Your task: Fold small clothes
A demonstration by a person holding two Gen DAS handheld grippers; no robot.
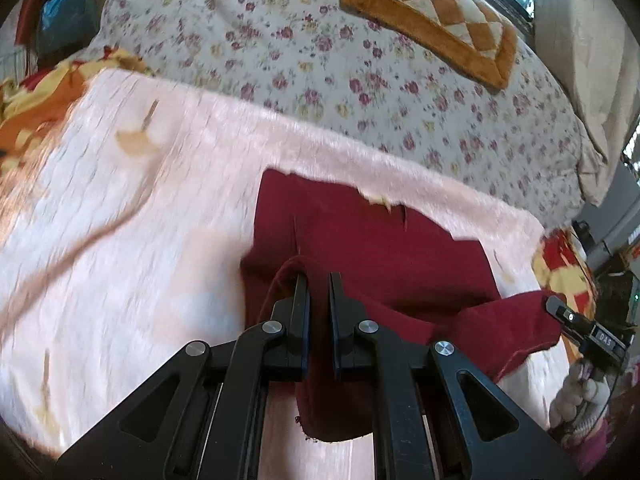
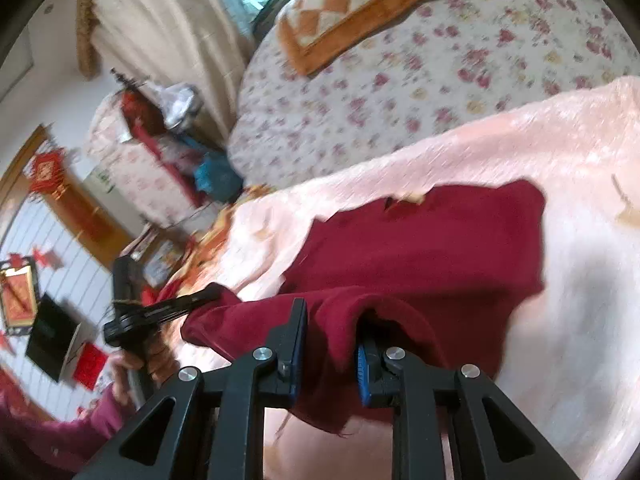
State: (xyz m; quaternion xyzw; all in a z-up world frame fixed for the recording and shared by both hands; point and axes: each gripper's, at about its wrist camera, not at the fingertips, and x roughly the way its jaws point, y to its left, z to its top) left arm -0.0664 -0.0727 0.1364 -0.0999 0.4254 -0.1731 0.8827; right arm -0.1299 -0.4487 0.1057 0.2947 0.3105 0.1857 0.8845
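Grippers lift a dark red garment off the pink plush blanket: left gripper clamps one near corner, right gripper the other. Thin pinches of hem could slip, dropping the fold unevenly.

A bed covered by a white quilt printed with small red flowers carries an orange-and-cream checked plush cushion at its far side, a fluffy pale pink blanket spread nearer, and a dark red cloth garment lying on that blanket.
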